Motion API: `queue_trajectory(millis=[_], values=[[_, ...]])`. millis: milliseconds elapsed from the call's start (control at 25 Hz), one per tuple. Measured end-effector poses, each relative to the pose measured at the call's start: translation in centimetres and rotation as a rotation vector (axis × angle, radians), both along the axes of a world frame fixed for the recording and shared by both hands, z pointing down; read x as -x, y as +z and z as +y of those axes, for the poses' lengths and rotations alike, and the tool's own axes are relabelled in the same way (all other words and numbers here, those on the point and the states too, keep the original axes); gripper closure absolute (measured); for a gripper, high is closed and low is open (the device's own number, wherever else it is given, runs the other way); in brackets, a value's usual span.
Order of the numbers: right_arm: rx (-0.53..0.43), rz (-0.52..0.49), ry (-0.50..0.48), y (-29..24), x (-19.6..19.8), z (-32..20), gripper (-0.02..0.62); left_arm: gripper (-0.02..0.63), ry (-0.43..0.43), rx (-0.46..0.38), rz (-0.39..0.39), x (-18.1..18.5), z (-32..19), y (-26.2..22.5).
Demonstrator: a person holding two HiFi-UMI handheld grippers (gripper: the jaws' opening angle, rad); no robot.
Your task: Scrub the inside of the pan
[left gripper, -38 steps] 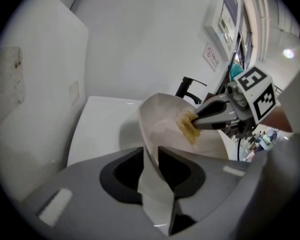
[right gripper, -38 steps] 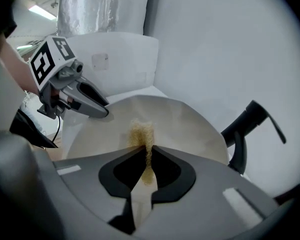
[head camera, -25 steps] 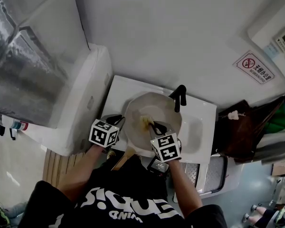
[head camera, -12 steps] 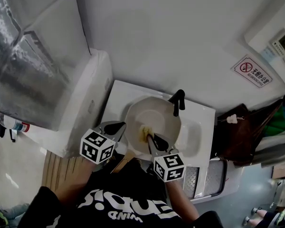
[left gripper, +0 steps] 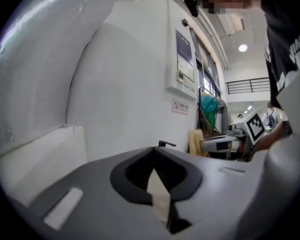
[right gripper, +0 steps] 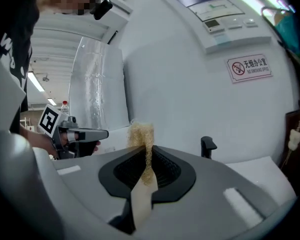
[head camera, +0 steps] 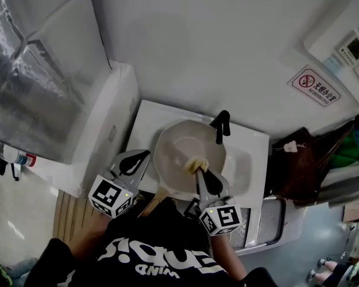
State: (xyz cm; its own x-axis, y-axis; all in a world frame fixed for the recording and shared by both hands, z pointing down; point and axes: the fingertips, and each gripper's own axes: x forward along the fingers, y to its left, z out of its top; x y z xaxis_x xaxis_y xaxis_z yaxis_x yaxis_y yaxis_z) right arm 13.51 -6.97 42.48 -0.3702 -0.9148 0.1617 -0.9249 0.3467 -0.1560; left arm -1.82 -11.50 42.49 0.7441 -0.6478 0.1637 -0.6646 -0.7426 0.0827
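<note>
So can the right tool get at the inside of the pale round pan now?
Probably yes: right tool, shut on a straw-coloured fibrous scourer, hangs over the open pan; the black tap sits off at its far rim.

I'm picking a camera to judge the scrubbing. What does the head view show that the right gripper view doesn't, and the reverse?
Only the head view: the pan, its pale inside seen from above, with the scrubber over it. Only the right gripper view: the right gripper up close, its jaws shut on the scrubber, and a bottle far off. Both: the scrubber, the black faucet, the wall sign and the left gripper.
</note>
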Motion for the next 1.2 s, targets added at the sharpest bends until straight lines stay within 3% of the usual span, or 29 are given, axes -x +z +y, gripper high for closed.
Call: queue_trajectory(millis=[320, 1200], values=[[-0.030, 0.068, 0.024, 0.8, -1.0, 0.3, 0.552, 0.606, -0.052, -0.060, 0.009, 1.6, -0.7, 0.6], [-0.024, 0.055, 0.040, 1.7, -0.6, 0.6, 0.554, 0.606, -0.092, -0.025, -0.017, 2.2, -1.0, 2.1]])
